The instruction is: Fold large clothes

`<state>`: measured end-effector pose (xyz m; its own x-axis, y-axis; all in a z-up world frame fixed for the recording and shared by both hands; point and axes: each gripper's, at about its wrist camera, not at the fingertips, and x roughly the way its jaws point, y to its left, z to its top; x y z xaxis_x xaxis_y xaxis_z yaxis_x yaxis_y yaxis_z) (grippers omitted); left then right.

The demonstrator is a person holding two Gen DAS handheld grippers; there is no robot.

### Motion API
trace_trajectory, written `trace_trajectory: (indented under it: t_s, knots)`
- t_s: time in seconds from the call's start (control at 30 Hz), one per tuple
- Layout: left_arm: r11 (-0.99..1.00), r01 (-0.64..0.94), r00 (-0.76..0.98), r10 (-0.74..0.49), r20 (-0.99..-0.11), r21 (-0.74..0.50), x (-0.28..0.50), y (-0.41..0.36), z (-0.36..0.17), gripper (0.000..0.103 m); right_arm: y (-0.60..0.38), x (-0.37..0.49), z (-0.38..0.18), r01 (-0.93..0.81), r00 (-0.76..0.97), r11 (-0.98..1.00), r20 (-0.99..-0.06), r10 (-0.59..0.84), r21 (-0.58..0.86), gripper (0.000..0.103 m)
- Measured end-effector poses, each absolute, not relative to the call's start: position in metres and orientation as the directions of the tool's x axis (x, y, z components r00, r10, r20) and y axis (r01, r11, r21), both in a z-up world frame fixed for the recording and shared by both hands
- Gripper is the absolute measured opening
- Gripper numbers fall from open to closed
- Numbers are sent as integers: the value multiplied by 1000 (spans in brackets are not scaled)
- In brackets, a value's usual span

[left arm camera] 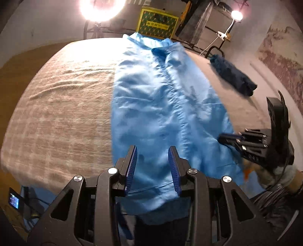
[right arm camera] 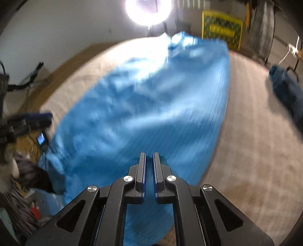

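A large light-blue garment (left arm camera: 166,106) is lying lengthwise on a beige textured cover (left arm camera: 62,106) over the bed, its collar end reaching toward the far edge and its near hem hanging over the edge closest to the person. The left gripper (left arm camera: 152,153) is hovering above the near hem with its blue-padded jaws standing apart and nothing between the pads; the cloth is lying below them, not pinched. The right gripper (right arm camera: 149,159) is pointing down over the garment's near right side with its jaws drawn almost together; the right wrist view is smeared, so whether a thin layer of fabric is caught between the pads cannot be told, though they appear to be closing on nothing. In the left wrist view that same gripper is showing at the right edge, just beside the garment's side. A dark blue folded cloth (left arm camera: 233,75) is sitting well apart on the right side of the bed. A bright round lamp (left arm camera: 101,8) is glaring beyond the far edge, near a yellow-framed green box (left arm camera: 157,23).
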<state>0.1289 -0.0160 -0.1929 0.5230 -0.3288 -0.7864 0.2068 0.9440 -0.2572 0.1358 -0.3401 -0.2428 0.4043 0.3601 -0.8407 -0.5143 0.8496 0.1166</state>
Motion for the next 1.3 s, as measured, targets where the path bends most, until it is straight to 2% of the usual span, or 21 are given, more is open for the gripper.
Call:
trace_trajectory:
  t_s: [0.07, 0.13, 0.2, 0.23, 0.27, 0.33, 0.4, 0.57, 0.77, 0.97, 1.1, 1.2, 1.23, 1.3]
  knots:
    - [947, 190, 516, -320, -794, -258, 130, -6, -197, 34, -342, 122, -241, -545, 418, 835, -838, 352, 78, 5]
    - [949, 170, 507, -316, -802, -267, 130, 4, -201, 35, -348, 114, -237, -543, 392, 831, -840, 375, 118, 5]
    - [944, 148, 481, -330, -812, -296, 131, 15, -206, 48, -360, 103, -231, -520, 351, 827, -830, 434, 213, 7]
    - [938, 142, 469, -344, -813, -315, 130, 20, -207, 54, -365, 98, -229, -510, 349, 829, -826, 443, 229, 14]
    - [935, 139, 460, -352, -815, -326, 129, 23, -209, 54, -372, 92, -227, -494, 353, 835, -822, 446, 242, 19]
    - [928, 139, 432, -371, -822, -346, 127, 29, -214, 55, -389, 81, -224, -441, 368, 853, -810, 456, 280, 42]
    - [922, 116, 404, -384, -830, -370, 127, 35, -222, 55, -404, 76, -227, -387, 354, 856, -802, 481, 343, 44]
    - [866, 33, 341, -478, -809, -498, 130, 46, -241, 54, -424, 82, -240, -300, 306, 841, -790, 532, 450, 44]
    - [883, 72, 345, -459, -819, -464, 134, 33, -240, 54, -425, 91, -256, -274, 219, 764, -735, 641, 585, 44]
    - [839, 84, 315, -534, -784, -538, 122, 29, -243, 46, -425, 92, -264, -268, 165, 682, -665, 729, 681, 43]
    - [838, 86, 306, -536, -787, -538, 119, 29, -244, 29, -424, 95, -269, -260, 154, 664, -649, 745, 701, 31]
    - [839, 74, 308, -533, -788, -539, 118, 31, -245, 17, -418, 96, -273, -264, 136, 671, -662, 737, 693, 11]
    - [841, 78, 307, -531, -790, -535, 117, 30, -245, 10, -414, 97, -273, -264, 136, 673, -664, 735, 691, 8]
    - [839, 81, 309, -534, -787, -538, 115, 28, -244, 7, -413, 94, -271, -259, 140, 676, -666, 733, 690, 6]
